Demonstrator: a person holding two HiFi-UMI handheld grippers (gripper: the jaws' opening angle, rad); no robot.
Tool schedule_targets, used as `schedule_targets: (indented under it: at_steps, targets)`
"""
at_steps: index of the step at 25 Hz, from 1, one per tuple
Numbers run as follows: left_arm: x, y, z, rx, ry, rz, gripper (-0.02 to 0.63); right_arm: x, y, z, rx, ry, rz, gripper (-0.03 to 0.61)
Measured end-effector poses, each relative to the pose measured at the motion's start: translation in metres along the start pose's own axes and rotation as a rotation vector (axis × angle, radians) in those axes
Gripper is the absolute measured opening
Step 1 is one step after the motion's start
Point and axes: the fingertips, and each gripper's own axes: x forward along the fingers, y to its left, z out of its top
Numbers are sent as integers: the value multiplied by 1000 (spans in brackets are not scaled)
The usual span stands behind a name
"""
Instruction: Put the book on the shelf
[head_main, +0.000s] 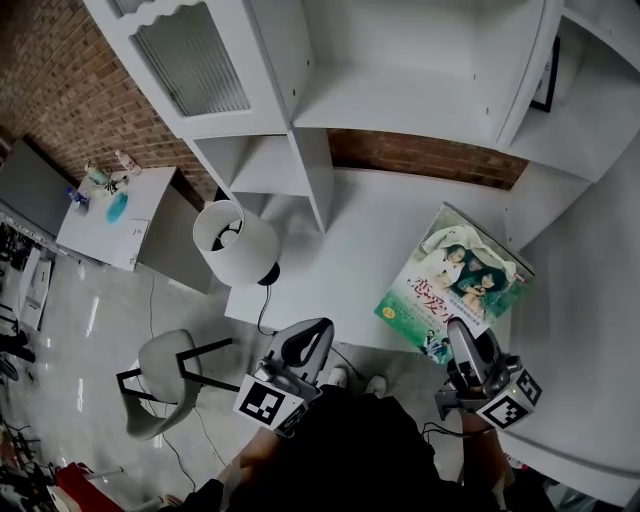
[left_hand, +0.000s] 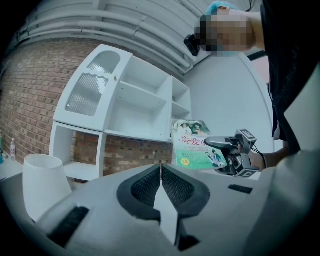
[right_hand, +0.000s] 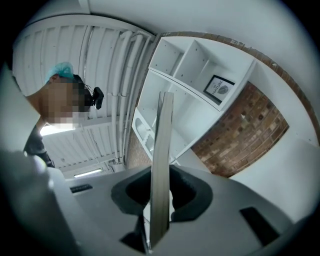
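**A book held in the right gripper below the shelf**

At the lower right of the head view, the right gripper clamps the lower edge of the green-covered book over the white desk. The left gripper, lower centre, is closed on nothing. The shelf fills the top of the frame.

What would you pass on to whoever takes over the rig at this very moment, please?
Left gripper: shut and empty, held low near the lamp.
Right gripper: shut on the book, gripping its lower edge.
The book is lifted in front of the shelf, not in it.
Done: book picked up.
Left: carry it to an open compartment, set it in, and release.
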Motion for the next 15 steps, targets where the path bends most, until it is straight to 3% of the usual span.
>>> schedule_targets:
  at_steps: [3, 9, 15]
  targets:
    - [7, 10, 8, 24, -20, -5, 18, 21, 2, 14, -39, -16, 15, 78]
    - [-2, 12, -9, 47, -16, -14, 18, 30, 11, 19, -122, -61, 4, 78]
    - [11, 56, 13, 44, -39, -3, 18, 102, 14, 55, -195, -90, -6, 78]
